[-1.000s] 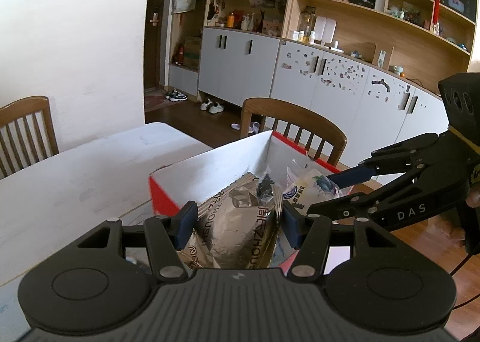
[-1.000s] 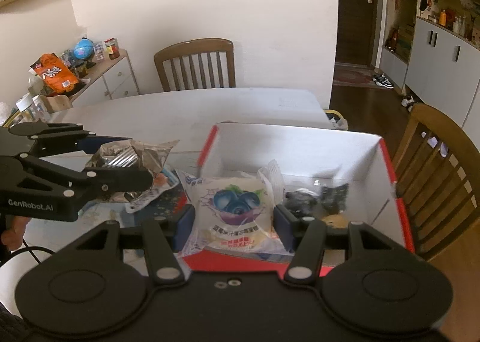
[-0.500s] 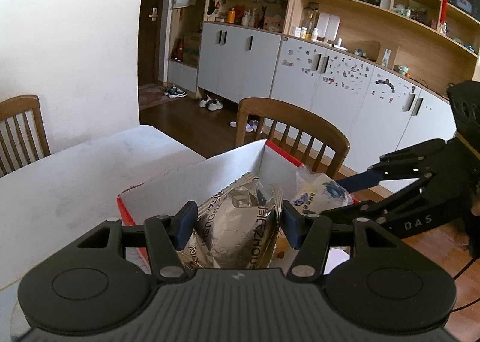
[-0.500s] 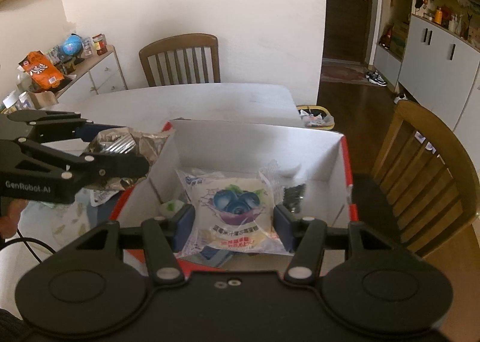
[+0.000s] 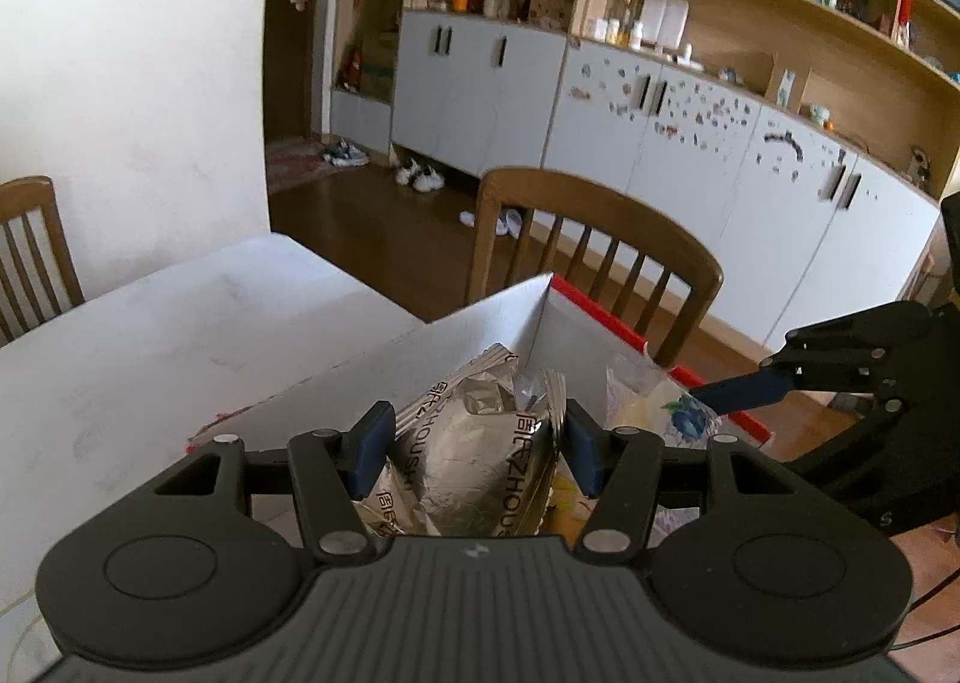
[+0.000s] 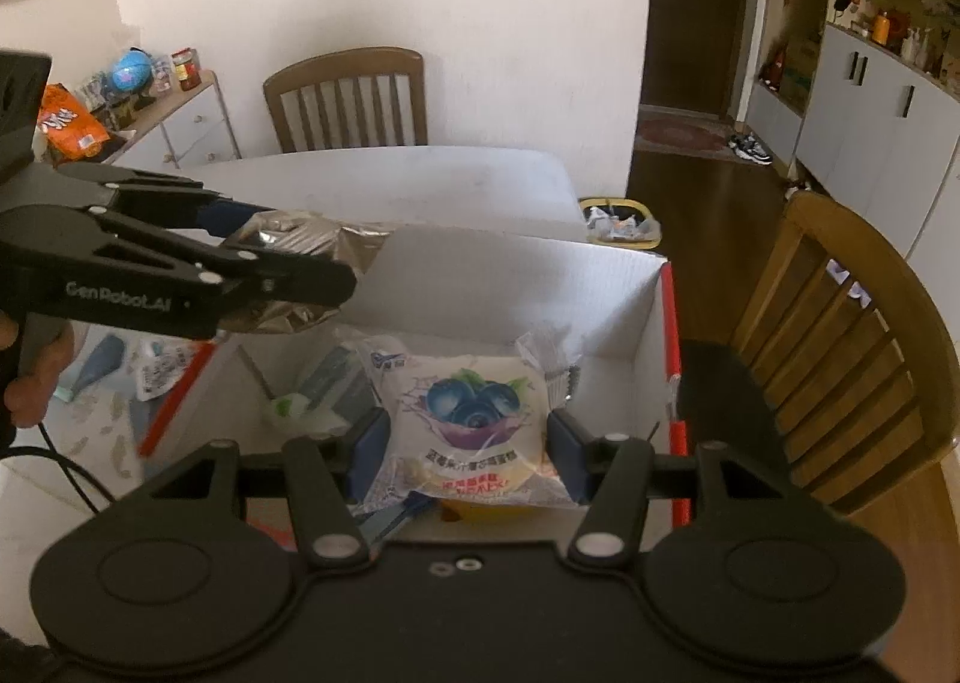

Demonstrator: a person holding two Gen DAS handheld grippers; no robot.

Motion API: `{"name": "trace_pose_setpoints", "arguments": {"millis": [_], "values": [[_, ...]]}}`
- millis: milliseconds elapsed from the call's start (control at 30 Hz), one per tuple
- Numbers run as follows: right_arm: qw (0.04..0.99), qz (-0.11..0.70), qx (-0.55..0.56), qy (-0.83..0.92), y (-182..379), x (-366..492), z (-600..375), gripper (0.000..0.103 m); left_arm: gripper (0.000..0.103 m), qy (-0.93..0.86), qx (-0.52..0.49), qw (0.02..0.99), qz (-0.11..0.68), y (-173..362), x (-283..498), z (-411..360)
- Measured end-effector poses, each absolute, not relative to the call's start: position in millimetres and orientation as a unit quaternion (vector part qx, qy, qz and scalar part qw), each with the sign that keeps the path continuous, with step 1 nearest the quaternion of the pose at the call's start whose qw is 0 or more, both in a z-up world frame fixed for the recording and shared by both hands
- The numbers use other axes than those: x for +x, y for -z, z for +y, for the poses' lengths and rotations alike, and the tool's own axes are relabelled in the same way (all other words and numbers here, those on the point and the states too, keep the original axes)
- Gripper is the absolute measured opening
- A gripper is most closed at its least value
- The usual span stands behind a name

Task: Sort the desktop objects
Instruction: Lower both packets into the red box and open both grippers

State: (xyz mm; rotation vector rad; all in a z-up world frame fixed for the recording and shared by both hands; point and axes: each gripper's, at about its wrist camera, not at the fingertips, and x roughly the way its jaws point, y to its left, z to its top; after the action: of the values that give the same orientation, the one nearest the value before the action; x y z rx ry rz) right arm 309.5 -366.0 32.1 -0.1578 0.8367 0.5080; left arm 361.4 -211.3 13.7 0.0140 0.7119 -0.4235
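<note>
On the white bench point(image 6: 420, 185), a silver foil bag point(image 5: 474, 461) clamped in the left gripper point(image 5: 474, 443) and a blueberry packet point(image 6: 474, 425) clamped in the right gripper point(image 6: 468, 449) are held over the red-edged box point(image 6: 528, 287), so release into it is judged due next.

A crinkled silver foil snack bag point(image 5: 474, 461) fills the lower centre of the left view, over the white, red-edged box point(image 6: 540, 287). A blueberry-printed packet point(image 6: 474, 419) hangs above the box's interior, centre frame.

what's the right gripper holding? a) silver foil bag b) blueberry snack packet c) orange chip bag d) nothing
b: the right gripper has its pads on either side of the blueberry packet over the box, while the foil bag sits in the left gripper.
</note>
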Motion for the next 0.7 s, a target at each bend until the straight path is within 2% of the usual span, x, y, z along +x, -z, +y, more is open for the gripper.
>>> {"name": "trace_pose_setpoints", "arguments": {"millis": [700], "values": [[0.861, 0.421, -0.116, -0.259, 1.1, 339.0, -353.9, 0.057, 0.058, 0.188, 0.053, 0.894, 0.404, 28.0, 414.2, -228.1]]}}
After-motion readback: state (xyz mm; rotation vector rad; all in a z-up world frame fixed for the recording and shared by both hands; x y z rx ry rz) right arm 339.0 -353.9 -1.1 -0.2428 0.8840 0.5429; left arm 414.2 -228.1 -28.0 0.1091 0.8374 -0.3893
